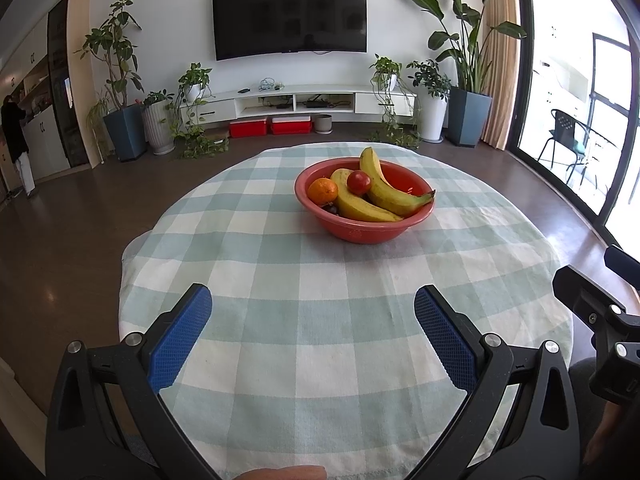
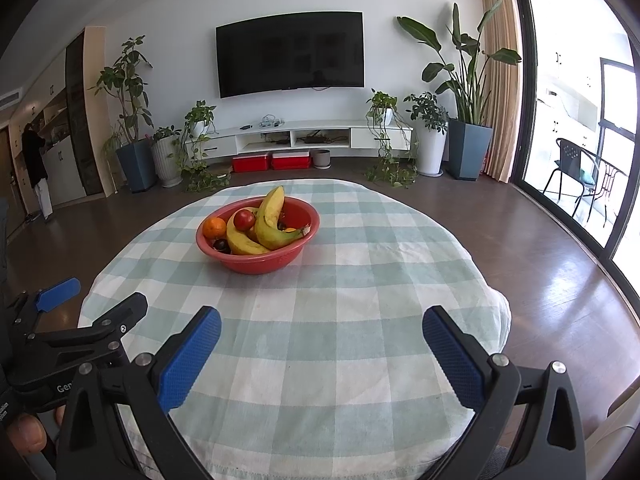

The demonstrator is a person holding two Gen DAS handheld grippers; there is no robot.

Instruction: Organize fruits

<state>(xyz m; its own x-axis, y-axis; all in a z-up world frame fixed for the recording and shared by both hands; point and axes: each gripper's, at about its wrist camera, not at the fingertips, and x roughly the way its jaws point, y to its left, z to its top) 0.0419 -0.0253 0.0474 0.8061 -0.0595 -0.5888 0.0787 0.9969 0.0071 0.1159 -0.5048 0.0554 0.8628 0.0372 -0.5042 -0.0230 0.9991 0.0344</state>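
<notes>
Blue-padded fingers (image 1: 180,340) of the left gripper (image 1: 313,304) are standing spread wide over the near edge of the checked tablecloth (image 1: 280,280), pinching nothing, and the right gripper (image 2: 321,326) is hanging beside it, likewise spread and empty above the cloth. Farther out on the round table, a red bowl (image 1: 365,232) is sitting well apart from both grippers, a little right of centre in the left wrist view and left of centre in the right wrist view. Inside it, two bananas (image 1: 390,188) are lying curved across the middle, a small red fruit (image 1: 359,182) is resting on them, an orange (image 1: 322,191) is sitting at the bowl's left side, and a dark fruit (image 2: 221,245) is peeking out below the orange. Beyond the table, a wall-mounted television (image 1: 290,18) is hanging over a low white cabinet (image 1: 296,102), potted plants (image 1: 116,80) are flanking it, and a person (image 1: 16,136) is standing at the far left.
</notes>
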